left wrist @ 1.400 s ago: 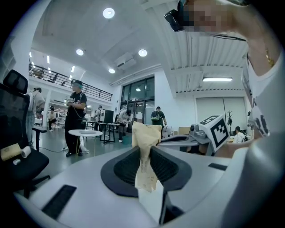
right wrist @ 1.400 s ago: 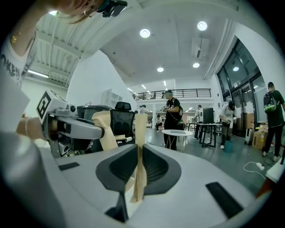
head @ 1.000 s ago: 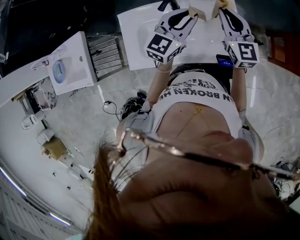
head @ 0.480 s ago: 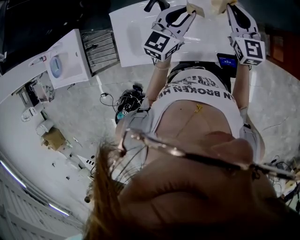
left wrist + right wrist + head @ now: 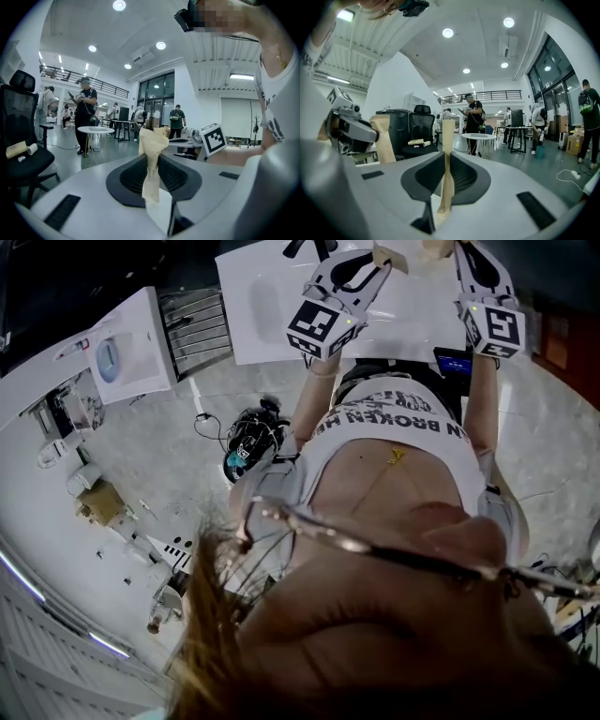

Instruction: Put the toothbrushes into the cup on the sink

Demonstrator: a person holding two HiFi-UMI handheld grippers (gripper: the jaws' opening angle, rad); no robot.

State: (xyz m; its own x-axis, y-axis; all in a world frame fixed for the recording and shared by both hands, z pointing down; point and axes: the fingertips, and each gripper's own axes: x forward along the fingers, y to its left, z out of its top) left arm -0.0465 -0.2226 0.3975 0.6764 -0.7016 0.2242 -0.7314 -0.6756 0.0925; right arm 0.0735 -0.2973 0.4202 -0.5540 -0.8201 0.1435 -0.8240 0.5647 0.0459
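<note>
No toothbrush and no cup shows in any view. In the head view both grippers are held up in front of the person's chest, over a white tabletop point(image 5: 267, 306). My left gripper point(image 5: 389, 257) has its tan-taped fingertips pressed together with nothing between them, as the left gripper view also shows for this gripper point(image 5: 152, 140). My right gripper point(image 5: 439, 247) stands beside it, its tan pads likewise closed on nothing in the right gripper view point(image 5: 447, 129). Both gripper cameras look out level into an open hall, not at a sink.
A white unit with a blue oval point(image 5: 131, 348) stands at the left of the head view, and a cable bundle point(image 5: 251, 442) lies on the floor. Ahead of the grippers are a black office chair point(image 5: 18, 140), a round white table point(image 5: 480, 137) and several standing people.
The head view has drifted, so the floor and the white unit slid up and to the right. Both grippers stay raised and closed, the right one slightly higher in the picture.
</note>
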